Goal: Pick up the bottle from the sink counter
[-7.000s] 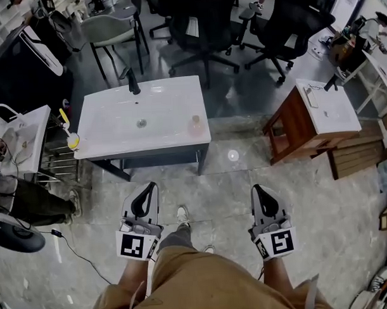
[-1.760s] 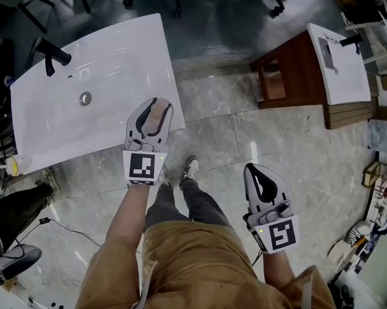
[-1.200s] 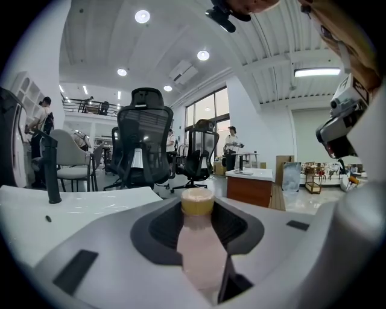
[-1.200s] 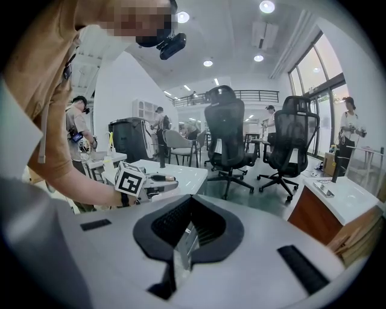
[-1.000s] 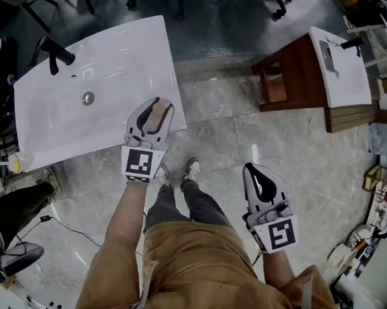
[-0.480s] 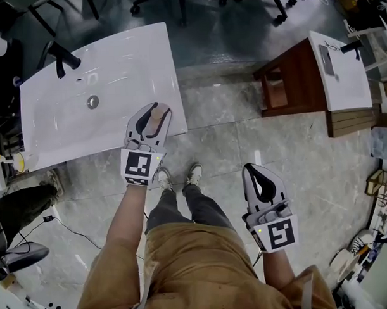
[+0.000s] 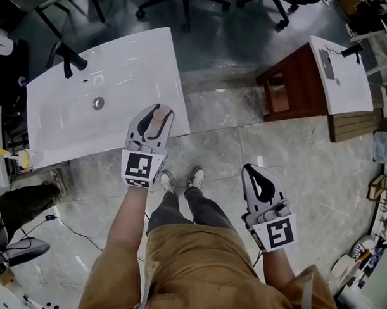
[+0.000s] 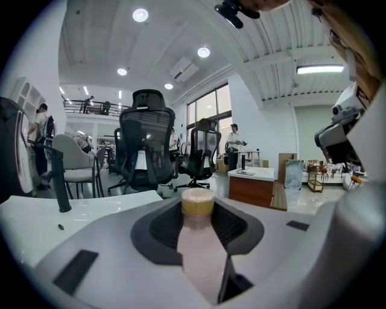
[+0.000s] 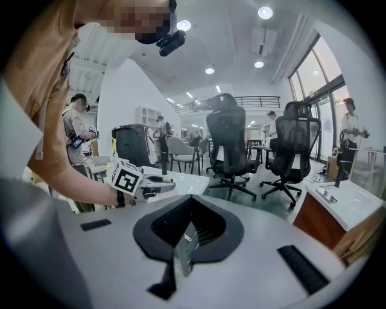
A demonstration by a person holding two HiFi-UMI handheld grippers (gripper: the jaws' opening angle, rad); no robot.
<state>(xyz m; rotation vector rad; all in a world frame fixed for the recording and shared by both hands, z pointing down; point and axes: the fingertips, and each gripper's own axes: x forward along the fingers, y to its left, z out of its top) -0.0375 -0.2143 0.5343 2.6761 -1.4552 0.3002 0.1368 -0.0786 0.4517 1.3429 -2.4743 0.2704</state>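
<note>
Stands on the tiled floor [image 7: 295, 153] before the white sink counter [image 7: 65, 123], dark tap [image 7: 73, 60] at its far edge. Holds the right gripper [image 7: 251, 169] low, well apart from the counter, jaws together on nothing. Reaches the left gripper [image 7: 159, 108] over the counter's near right corner, jaws clamped on the upright pale pink bottle [image 7: 155, 120], tan cap [image 8: 197, 202] showing above the jaws

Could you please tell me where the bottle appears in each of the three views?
Head view: bottle left of centre, at the sink counter's lower right corner.
Left gripper view: bottle at bottom centre.
Right gripper view: it cannot be made out.
Shared landmark: the white sink counter, at far left in the left gripper view, left of centre in the right gripper view.
</note>
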